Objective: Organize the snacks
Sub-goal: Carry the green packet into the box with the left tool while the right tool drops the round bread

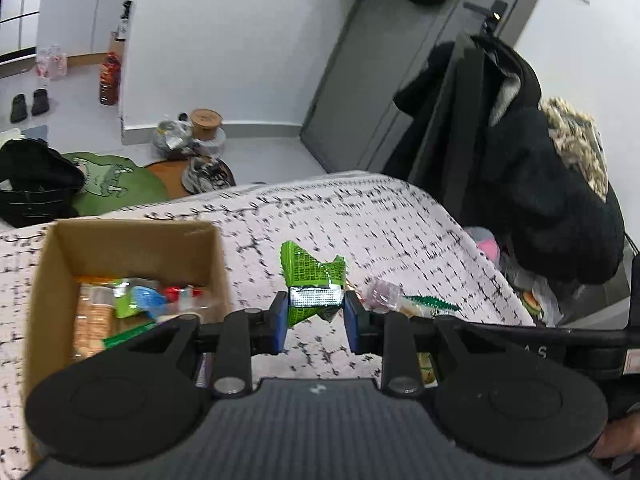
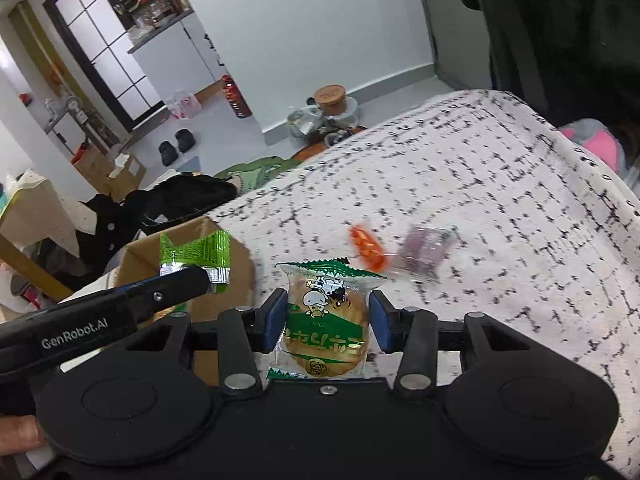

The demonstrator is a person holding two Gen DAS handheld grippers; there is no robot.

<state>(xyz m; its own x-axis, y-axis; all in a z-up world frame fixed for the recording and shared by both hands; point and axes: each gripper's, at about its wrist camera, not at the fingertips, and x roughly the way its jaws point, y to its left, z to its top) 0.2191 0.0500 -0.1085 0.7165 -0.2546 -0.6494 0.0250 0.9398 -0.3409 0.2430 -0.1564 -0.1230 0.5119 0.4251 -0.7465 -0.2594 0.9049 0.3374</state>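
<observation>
My left gripper point(image 1: 315, 312) is shut on a crumpled green foil snack packet point(image 1: 314, 276) and holds it above the patterned cloth, just right of the open cardboard box point(image 1: 132, 236). The box holds several snacks. In the right wrist view the same packet point(image 2: 196, 256) hangs over the box point(image 2: 240, 264). My right gripper point(image 2: 328, 320) is shut on a clear-wrapped round biscuit with green print point(image 2: 324, 320), held above the cloth. An orange snack point(image 2: 366, 248) and a purple packet point(image 2: 426, 254) lie on the cloth beyond it.
The white cloth with black marks point(image 2: 500, 184) covers the table. Dark coats point(image 1: 532, 168) hang at the right edge. Bags, jars and shoes sit on the floor point(image 1: 200, 136) beyond the far edge. A grey door point(image 1: 380, 80) stands behind.
</observation>
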